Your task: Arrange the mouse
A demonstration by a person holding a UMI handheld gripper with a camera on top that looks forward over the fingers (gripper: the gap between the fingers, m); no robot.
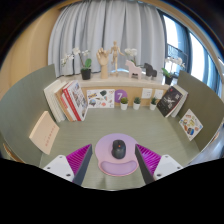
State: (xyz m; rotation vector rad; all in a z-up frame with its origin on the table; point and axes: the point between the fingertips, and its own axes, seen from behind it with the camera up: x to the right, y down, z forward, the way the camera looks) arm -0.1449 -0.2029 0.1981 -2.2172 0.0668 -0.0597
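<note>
The small black computer mouse point(119, 150) sits on a round purple mouse mat point(116, 158) at the green bench's point(30, 105) near edge, between the spread fingers point(113, 160), untouched.

Soft daylight through the curtained window point(112, 30); strong fisheye bending at the edges.

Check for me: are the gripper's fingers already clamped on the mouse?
No. The mouse sits on its mouse pad between the open fingers of the gripper, with a gap on each side.
</note>
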